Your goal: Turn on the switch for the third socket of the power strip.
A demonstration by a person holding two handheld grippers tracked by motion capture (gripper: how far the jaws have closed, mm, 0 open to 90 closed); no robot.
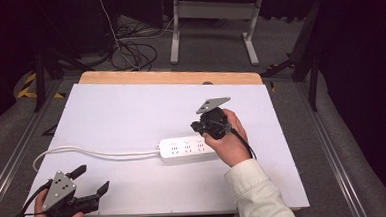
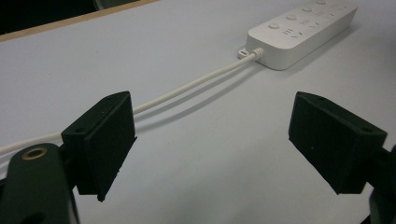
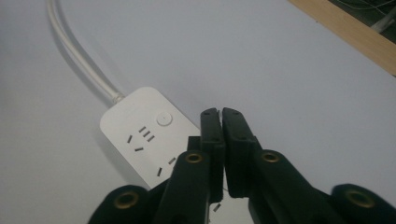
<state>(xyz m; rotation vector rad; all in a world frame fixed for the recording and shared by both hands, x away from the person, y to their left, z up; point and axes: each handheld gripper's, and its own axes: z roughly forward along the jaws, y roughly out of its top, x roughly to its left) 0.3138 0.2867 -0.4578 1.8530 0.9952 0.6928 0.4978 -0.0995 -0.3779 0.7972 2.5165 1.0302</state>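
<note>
A white power strip [image 1: 188, 149] lies on the white tabletop [image 1: 131, 106], and its white cable [image 1: 98, 152] runs off to the left edge. My right gripper [image 1: 202, 125] hovers just above the strip's right part. In the right gripper view its jaws [image 3: 221, 112] stand almost together with only a thin slit and nothing between them, over the strip [image 3: 140, 140] with its round button. My left gripper [image 1: 92, 179] rests at the near left corner, open and empty. In the left gripper view [image 2: 210, 140] it faces the cable [image 2: 187, 88] and the strip [image 2: 303, 30].
A wooden strip [image 1: 169, 77] edges the table's far side. Behind it are loose cables [image 1: 133, 54] on the floor and a white desk frame [image 1: 211, 17]. Metal rails run along both sides of the table.
</note>
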